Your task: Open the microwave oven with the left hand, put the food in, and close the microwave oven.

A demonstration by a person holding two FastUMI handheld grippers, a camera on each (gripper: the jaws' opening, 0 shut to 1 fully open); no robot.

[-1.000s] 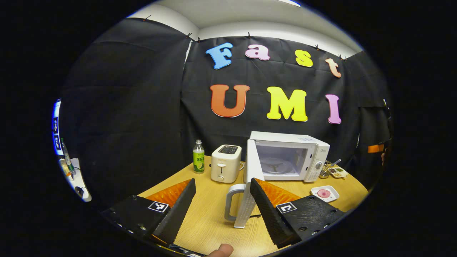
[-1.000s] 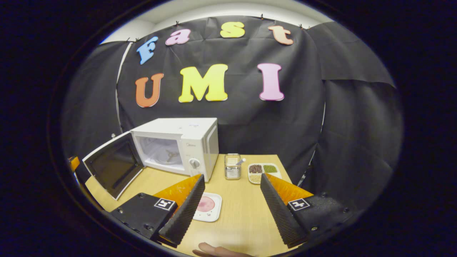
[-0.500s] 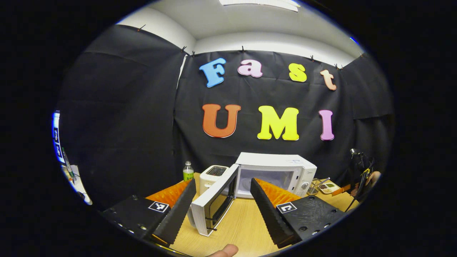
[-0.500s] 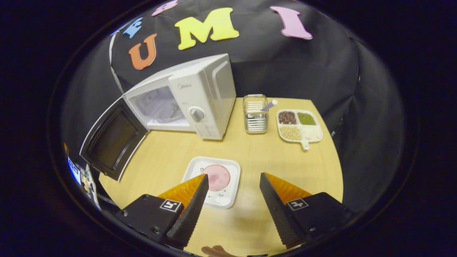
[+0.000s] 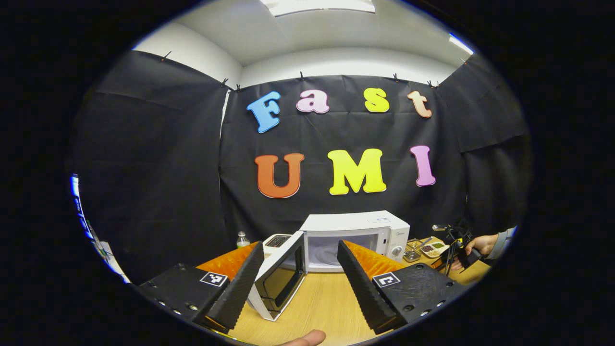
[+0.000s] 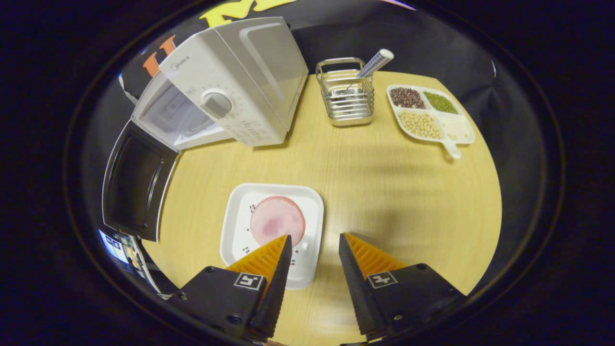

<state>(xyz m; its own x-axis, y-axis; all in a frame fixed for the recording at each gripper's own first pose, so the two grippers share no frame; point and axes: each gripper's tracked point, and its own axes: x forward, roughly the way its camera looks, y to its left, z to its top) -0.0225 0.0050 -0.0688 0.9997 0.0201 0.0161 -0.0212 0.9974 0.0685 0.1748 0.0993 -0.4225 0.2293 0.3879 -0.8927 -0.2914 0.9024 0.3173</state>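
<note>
The white microwave (image 5: 355, 235) stands at the back of the wooden table with its door (image 5: 278, 281) swung wide open. My left gripper (image 5: 300, 243) hangs open in front of the door, holding nothing. In the right gripper view the microwave (image 6: 240, 91) is at the upper left, its door (image 6: 137, 187) open. A white square plate (image 6: 240, 226) carries a round pink slice of food (image 6: 277, 221). My right gripper (image 6: 314, 238) is low over the plate's near right edge, open with a narrow gap; the rim lies between the fingers.
A wire utensil holder (image 6: 346, 91) and a divided dish of beans (image 6: 427, 113) stand at the table's far right. A toaster (image 5: 276, 240) and a green bottle (image 5: 242, 239) sit left of the microwave. A hand (image 5: 480, 242) holds the other gripper at the right.
The left gripper has drawn back from the door and tilted up, leaving it wide open. The right gripper has dropped towards the plate and its fingers have narrowed.
</note>
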